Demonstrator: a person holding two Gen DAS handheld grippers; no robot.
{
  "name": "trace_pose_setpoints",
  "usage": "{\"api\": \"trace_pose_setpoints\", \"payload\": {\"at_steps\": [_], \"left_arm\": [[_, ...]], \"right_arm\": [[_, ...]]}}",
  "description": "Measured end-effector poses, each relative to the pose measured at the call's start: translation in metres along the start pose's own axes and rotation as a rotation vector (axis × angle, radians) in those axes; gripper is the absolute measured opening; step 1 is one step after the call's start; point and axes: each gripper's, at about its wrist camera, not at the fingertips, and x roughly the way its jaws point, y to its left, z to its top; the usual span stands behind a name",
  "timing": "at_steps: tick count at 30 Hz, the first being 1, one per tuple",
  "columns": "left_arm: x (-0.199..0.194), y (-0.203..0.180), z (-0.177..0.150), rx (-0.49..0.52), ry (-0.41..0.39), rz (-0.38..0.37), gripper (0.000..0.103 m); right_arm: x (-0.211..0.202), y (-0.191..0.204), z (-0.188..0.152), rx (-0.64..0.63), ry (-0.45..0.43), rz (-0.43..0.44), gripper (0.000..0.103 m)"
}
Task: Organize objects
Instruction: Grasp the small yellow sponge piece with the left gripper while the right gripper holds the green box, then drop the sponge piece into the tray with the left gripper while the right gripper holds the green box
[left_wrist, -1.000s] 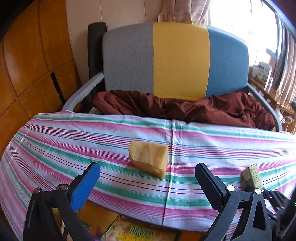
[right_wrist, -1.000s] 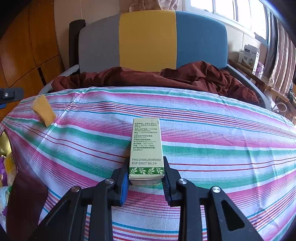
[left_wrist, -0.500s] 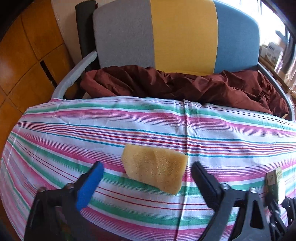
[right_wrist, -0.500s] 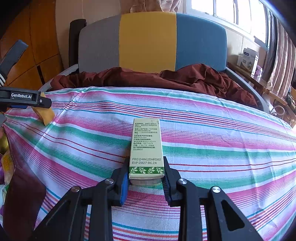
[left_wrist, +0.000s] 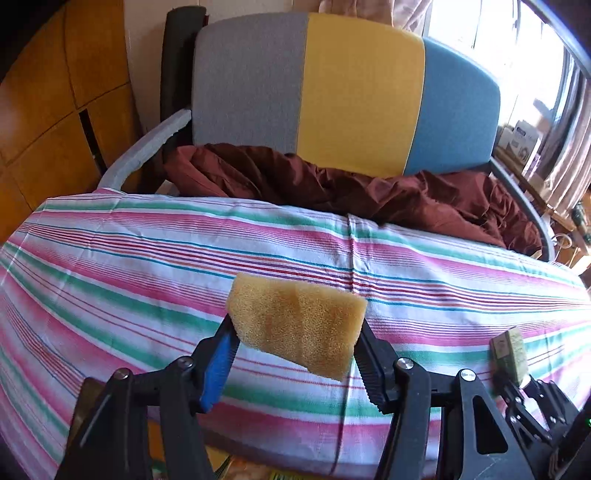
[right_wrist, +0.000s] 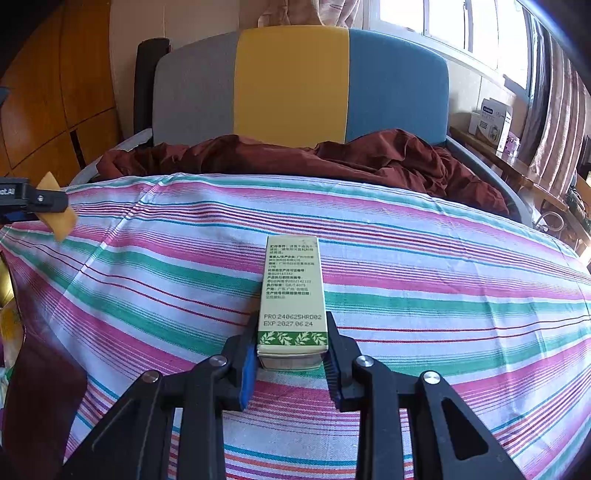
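Left wrist view: left gripper (left_wrist: 295, 345) closing around yellow sponge (left_wrist: 297, 328), jaws at either end of it, pads at or near contact, sponge over striped cloth (left_wrist: 147, 266) near its front edge. Right wrist view: right gripper (right_wrist: 291, 360) clamped on near end of green carton (right_wrist: 292, 299), carton lying flat along cloth toward chair (right_wrist: 299, 85) draped with maroon fabric (right_wrist: 295, 155). Best practice, as a judgement: squeeze sponge only until firm, soft foam compressing and slipping if pinched at corners alone; centre pads on short ends; lift straight before carrying. Carton rigid, hold low and steady, well apart from sponge. No destination container clearly visible; placement undetermined.
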Motion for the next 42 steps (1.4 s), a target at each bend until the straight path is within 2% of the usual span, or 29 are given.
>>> {"api": "trace_pose_setpoints", "payload": {"at_steps": [6, 13, 21, 27, 31, 34, 36, 39, 42], "left_arm": [[-0.048, 0.031, -0.016, -0.035, -0.054, -0.035, 0.061], [-0.085, 0.077, -0.047, -0.116, -0.065, -0.038, 0.061], [-0.089, 0.105, -0.077, -0.184, -0.034, -0.056, 0.061], [-0.077, 0.116, -0.085, -0.238, -0.016, -0.046, 0.061], [-0.070, 0.120, -0.087, -0.255, -0.005, -0.040, 0.062], [-0.069, 0.122, -0.088, -0.270, 0.003, -0.027, 0.070], [-0.073, 0.123, -0.089, -0.280, -0.011, -0.017, 0.082], [-0.081, 0.127, -0.092, -0.296, -0.032, -0.028, 0.091], [-0.090, 0.130, -0.096, -0.309, -0.039, -0.035, 0.093]], "right_arm": [[-0.001, 0.000, 0.000, -0.002, -0.003, -0.025, 0.030], [-0.008, -0.001, 0.001, -0.006, -0.032, -0.052, 0.030], [-0.032, 0.008, -0.010, -0.033, -0.071, 0.002, 0.030], [-0.055, 0.012, -0.024, -0.027, -0.055, 0.068, 0.030], [-0.075, 0.026, -0.039, -0.075, -0.047, 0.122, 0.030], [-0.093, 0.039, -0.045, -0.119, -0.073, 0.157, 0.030], [-0.105, 0.048, -0.047, -0.142, -0.092, 0.179, 0.030], [-0.118, 0.058, -0.046, -0.164, -0.113, 0.205, 0.030], [-0.127, 0.069, -0.046, -0.180, -0.121, 0.233, 0.030]]}}
